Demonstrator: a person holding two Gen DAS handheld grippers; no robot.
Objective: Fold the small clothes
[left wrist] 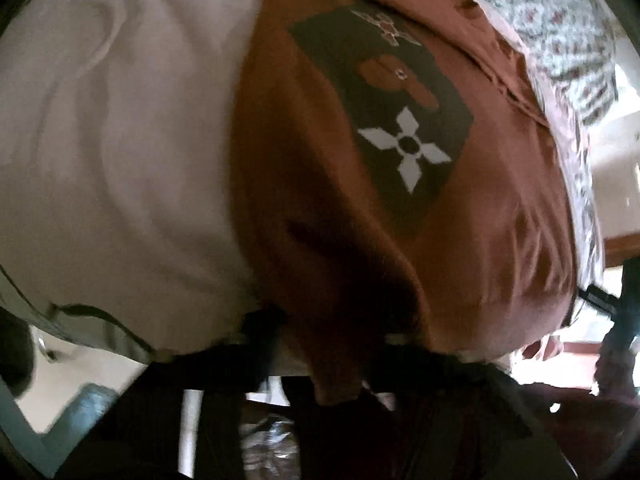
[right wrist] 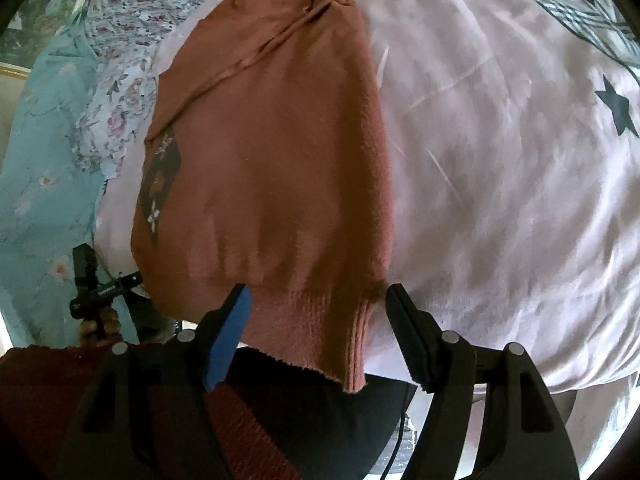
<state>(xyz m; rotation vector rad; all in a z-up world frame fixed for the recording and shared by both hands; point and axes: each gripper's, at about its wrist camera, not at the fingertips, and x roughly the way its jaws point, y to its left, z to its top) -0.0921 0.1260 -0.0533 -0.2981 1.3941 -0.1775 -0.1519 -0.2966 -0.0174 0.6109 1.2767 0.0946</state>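
A small rust-brown knitted sweater (left wrist: 460,208) with a dark patch and a white four-point flower (left wrist: 405,148) lies on a pale pink bedsheet (left wrist: 120,160). In the left wrist view my left gripper (left wrist: 328,360) is shut on the sweater's lower hem, cloth bunched between dark fingers. In the right wrist view the sweater (right wrist: 272,160) lies folded lengthwise, its ribbed hem (right wrist: 320,336) hanging over the bed edge. My right gripper (right wrist: 318,300) is open, blue-padded finger (right wrist: 230,336) left and black finger (right wrist: 408,332) right, straddling the hem. The left gripper (right wrist: 96,276) shows at the sweater's left corner.
The pink sheet (right wrist: 500,180) has star and heart prints (right wrist: 616,108). Floral bedding (right wrist: 120,80) and a teal floral cover (right wrist: 36,184) lie to the left. The bed edge runs along the near side, with the person's dark red clothing (right wrist: 60,400) below it.
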